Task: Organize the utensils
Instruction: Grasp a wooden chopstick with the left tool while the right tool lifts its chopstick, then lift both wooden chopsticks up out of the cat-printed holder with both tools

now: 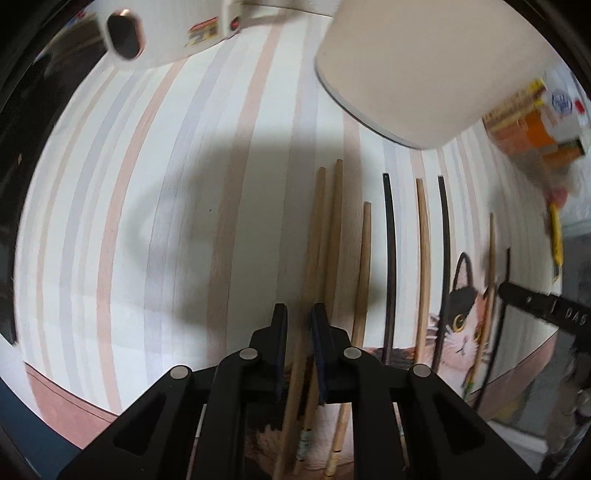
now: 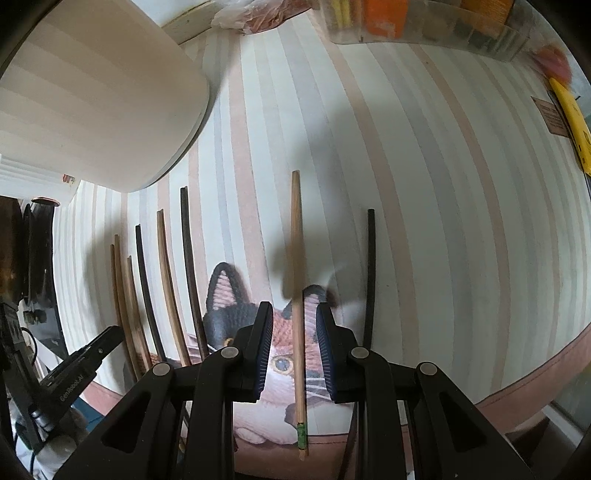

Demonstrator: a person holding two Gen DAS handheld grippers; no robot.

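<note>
left claw (image 1: 300,314) is sitting low over the striped mat (image 1: 147,221), jaws narrowed to a slim gap, and a light wooden chopstick (image 1: 314,236) is running up through that gap. can't tell if the pads are actually pinching it or just straddling it. a second light stick (image 1: 334,229) is lying just beside it, touching along part of the length.

right claw (image 2: 294,321) is hovering with jaws wider apart, pads on either side of a single wooden chopstick (image 2: 297,295) with a green band near its near end. stick is centered in the gap, clear air on both sides, not gripped.

using the cat picture (image 2: 280,354) on the mat as landmark:
- green-banded stick is lying straight across the cat's face
- one dark chopstick (image 2: 370,273) is lying just right of the cat, parallel
- a row of mixed dark and wooden chopsticks (image 2: 162,280) is lying left of the cat, roughly parallel, spaced apart
- big cream cylindrical holder (image 2: 103,96) is sitting beyond the cat, up and left, well apart from the sticks
- packets and orange boxes (image 2: 384,18) are piled at the far edge of the mat beyond the cat

left view is also showing a white mug-like item (image 1: 166,33) far past the holder.
</note>
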